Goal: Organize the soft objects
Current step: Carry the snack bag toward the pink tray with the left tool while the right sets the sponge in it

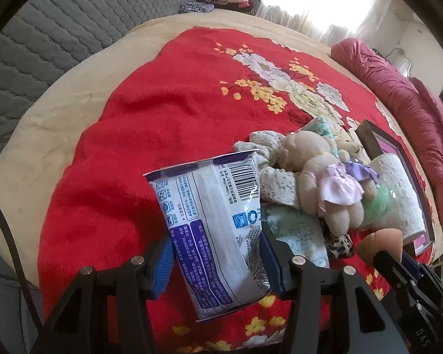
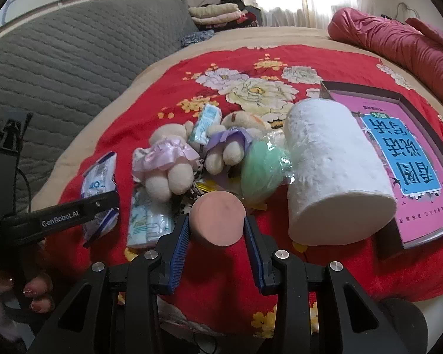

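Pinched in right gripper [image 2: 216, 224] jaws: 1 pink sponge [image 2: 218, 219]; left gripper [image 1: 216, 253] jaws pinch 1 tissue pack [image 1: 212, 230]; 2 plush bears [image 2: 168, 162].

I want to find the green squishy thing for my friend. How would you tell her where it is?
Look at the red flowered blanket on the bed, then find the big white fluffy roll lying next to the pink book. Tucked against the roll's left side, beside the little teddy with the purple bow, is the green puff. It is the only mint green thing there, wrapped in clear crinkly plastic.
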Demonstrator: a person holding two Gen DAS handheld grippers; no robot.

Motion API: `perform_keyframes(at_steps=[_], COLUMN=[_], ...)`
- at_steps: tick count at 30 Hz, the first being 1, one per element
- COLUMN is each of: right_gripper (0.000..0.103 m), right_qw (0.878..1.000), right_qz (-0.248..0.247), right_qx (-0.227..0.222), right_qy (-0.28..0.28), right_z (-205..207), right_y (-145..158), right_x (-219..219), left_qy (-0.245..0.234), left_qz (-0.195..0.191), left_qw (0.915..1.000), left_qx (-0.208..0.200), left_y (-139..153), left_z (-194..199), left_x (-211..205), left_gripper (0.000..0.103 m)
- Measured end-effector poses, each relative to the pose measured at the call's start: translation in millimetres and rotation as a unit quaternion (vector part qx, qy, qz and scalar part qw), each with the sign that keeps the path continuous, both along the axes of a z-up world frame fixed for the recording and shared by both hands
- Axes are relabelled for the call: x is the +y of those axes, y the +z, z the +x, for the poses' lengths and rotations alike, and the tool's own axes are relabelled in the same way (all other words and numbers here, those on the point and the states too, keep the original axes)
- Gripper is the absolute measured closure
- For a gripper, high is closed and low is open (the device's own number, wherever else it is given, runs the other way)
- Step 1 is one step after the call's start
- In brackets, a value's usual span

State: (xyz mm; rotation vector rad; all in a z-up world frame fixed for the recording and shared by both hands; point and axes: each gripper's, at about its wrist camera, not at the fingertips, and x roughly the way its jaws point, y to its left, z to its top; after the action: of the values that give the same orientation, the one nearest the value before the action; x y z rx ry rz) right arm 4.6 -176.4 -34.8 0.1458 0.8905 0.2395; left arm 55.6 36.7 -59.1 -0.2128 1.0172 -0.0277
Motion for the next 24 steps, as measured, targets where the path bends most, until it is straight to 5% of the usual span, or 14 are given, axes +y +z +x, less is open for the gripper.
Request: perform_keyframes(at_steps=[14, 24], right_gripper=[0.065, 0.065], right_qw=[0.992, 0.984], right_qz=[0.008, -0.014], right_qx=[-0.123, -0.131], right_qy=[-0.02, -0.123], right_z=[-31.9, -33.1], right_y=[69.5, 96.8], right_x=[-25.2, -88.0], left_qy=[-0.043, -0.111], left_qz=[0.037, 0.023], left_qw=[0.996, 0.9891], left_qx=[-0.07, -0.093], left_y=[58.4, 98.8], left_z=[-33.1, -33.7], left_x=[-46.0, -119.5], left_gripper=[0.051, 0.051])
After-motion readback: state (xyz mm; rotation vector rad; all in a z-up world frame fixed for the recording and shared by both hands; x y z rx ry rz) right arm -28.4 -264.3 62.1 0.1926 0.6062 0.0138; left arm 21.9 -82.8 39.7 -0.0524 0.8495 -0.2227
